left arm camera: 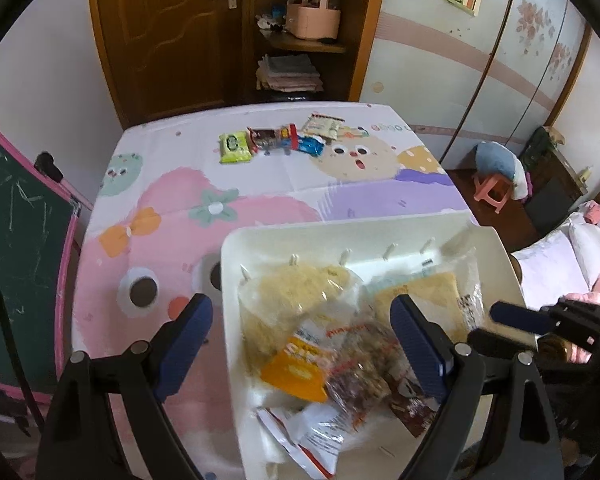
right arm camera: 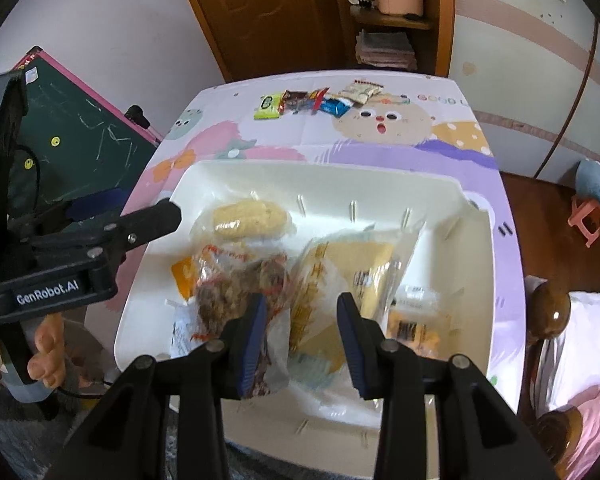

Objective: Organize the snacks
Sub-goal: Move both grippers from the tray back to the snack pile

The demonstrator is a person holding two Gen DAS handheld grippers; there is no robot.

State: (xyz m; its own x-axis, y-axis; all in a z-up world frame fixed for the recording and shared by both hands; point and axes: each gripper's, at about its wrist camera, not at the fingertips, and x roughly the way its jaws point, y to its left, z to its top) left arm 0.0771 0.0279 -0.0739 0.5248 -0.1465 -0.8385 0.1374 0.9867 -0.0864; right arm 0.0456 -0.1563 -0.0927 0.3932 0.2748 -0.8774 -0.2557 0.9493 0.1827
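A white tray [left arm camera: 236, 248] [right arm camera: 476, 248] sits on the near part of the table and holds several clear snack packs: a yellow cake pack [right arm camera: 248, 218], a brown snack pack [left arm camera: 360, 376] [right arm camera: 236, 292], an orange-labelled pack [left arm camera: 300, 364] and a flat yellow pack [right arm camera: 360, 264]. A row of small snack packets [left arm camera: 276, 140] [right arm camera: 312, 102] lies at the table's far side. My left gripper [left arm camera: 304, 340] is open over the tray's left rim. My right gripper [right arm camera: 302, 340] is open and empty above the packs in the tray.
The table has a pastel cartoon cloth [left arm camera: 220, 184]. A green chalkboard [left arm camera: 16, 240] [right arm camera: 80, 140] leans at the left. A wooden door and shelf [left arm camera: 300, 40] stand behind. A pink stool [left arm camera: 494, 190] and a bed [left arm camera: 572, 252] are at the right.
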